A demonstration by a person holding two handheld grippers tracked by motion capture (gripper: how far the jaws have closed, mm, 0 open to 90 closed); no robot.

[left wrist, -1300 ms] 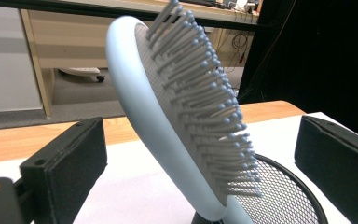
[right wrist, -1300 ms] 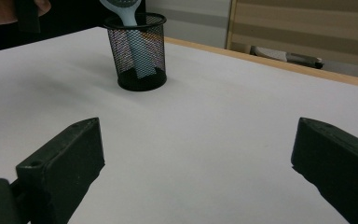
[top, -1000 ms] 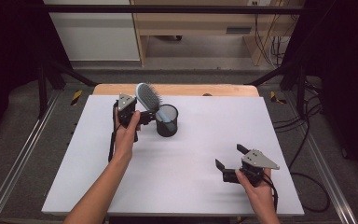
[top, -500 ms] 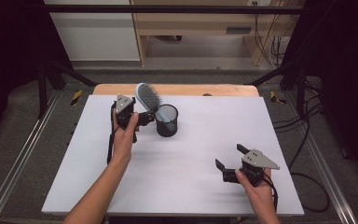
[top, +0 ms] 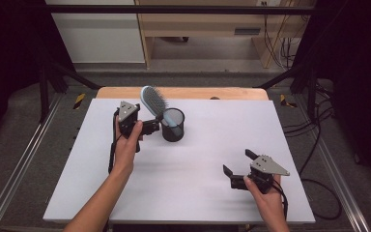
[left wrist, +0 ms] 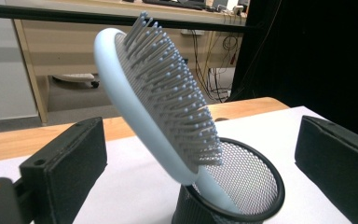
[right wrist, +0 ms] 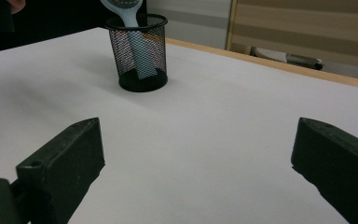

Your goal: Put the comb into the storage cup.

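Seen from the high view, stands handle-down in the black mesh cup [top: 173, 126] toward the far left of the white tabletop [top: 198, 159]: a pale blue hairbrush [top: 153, 99], head leaning out toward the left gripper [top: 155, 126]. Just beside the cup, that gripper, fingers spread, gripping nothing. Near the front right edge, well apart from cup and brush, the right gripper [top: 236, 162], likewise spread and empty. Beyond the tabletop, a strip of wooden desk, black frame rails, grey floor, cables trailing at the right, dark curtains either side.

Looking along the left gripper view, no contact: black fingers [left wrist: 70, 158] wide on either side of the hairbrush [left wrist: 154, 107], bristles facing right, handle sunk into the mesh cup [left wrist: 275, 196]. Reads as the placing step with the brush already seated. Next, probably, calls for drawing straight back without clipping the leaning head, or the light cup could tip.

Turning to the right gripper view, more of the same idleness: fingers [right wrist: 65, 163] parted over bare tabletop [right wrist: 214, 116], with the mesh cup [right wrist: 140, 56] far off and the handle visible through the mesh. Behind, the wooden edge and pale furniture. Nothing asked of this hand yet, by the look of it.
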